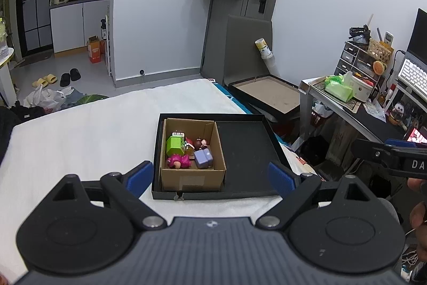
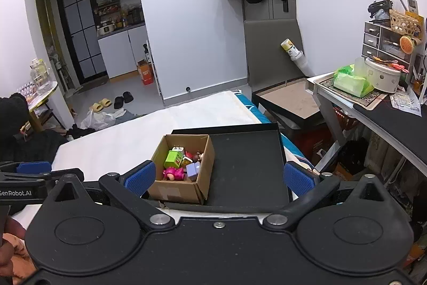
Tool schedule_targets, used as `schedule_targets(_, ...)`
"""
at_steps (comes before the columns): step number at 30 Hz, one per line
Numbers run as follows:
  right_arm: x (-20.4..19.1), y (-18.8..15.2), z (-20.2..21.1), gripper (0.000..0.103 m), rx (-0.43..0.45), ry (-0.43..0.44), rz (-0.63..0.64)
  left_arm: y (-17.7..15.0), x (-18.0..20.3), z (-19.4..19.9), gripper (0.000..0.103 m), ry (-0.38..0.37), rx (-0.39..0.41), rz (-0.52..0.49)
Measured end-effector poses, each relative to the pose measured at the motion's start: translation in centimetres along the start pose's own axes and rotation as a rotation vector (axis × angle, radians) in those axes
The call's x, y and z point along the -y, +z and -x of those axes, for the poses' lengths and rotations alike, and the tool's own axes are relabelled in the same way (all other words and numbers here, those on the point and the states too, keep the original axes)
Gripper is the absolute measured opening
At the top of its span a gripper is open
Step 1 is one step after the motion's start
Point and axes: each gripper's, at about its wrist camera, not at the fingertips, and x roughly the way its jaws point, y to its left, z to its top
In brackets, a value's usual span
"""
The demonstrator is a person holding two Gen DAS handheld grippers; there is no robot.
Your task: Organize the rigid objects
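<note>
A brown cardboard box [image 1: 192, 180] [image 2: 205, 164] stands in the left part of a shallow black tray [image 1: 245, 148] [image 2: 248, 167] on a white bed. Inside lie several small toys: a green block [image 1: 174, 146] [image 2: 173, 159], a pink figure [image 1: 178, 161] [image 2: 173, 173], a lilac block [image 1: 203, 158] [image 2: 193, 169] and a brown-headed figure [image 1: 198, 143]. My left gripper [image 1: 210, 176] is open and empty, just in front of the tray's near edge. My right gripper [image 2: 217, 176] is open and empty, above the tray's near edge. Its side shows in the left wrist view [image 1: 387, 155].
The white bed [image 1: 93, 135] [image 2: 149, 132] stretches left and back. A second black tray with a brown bottom [image 1: 269, 94] [image 2: 291, 95] sits behind on the right. A cluttered desk [image 1: 355, 98] [image 2: 373, 98] stands to the right. Bags and shoes lie on the floor at the far left.
</note>
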Motion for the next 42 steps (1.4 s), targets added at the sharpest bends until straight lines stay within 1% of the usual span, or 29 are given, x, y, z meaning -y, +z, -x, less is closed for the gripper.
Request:
schedule_targets(7,0.3,0.06,0.13,0.103,0.001,-0.002,-0.021,0.06,-0.04,0.09,0.092,0.005,0.004,0.003)
schedule_targets(42,0.3,0.22,0.33,0.103,0.0,0.021,-0.026,0.21,0.44,0.5,0.092,-0.002,-0.001,-0.017)
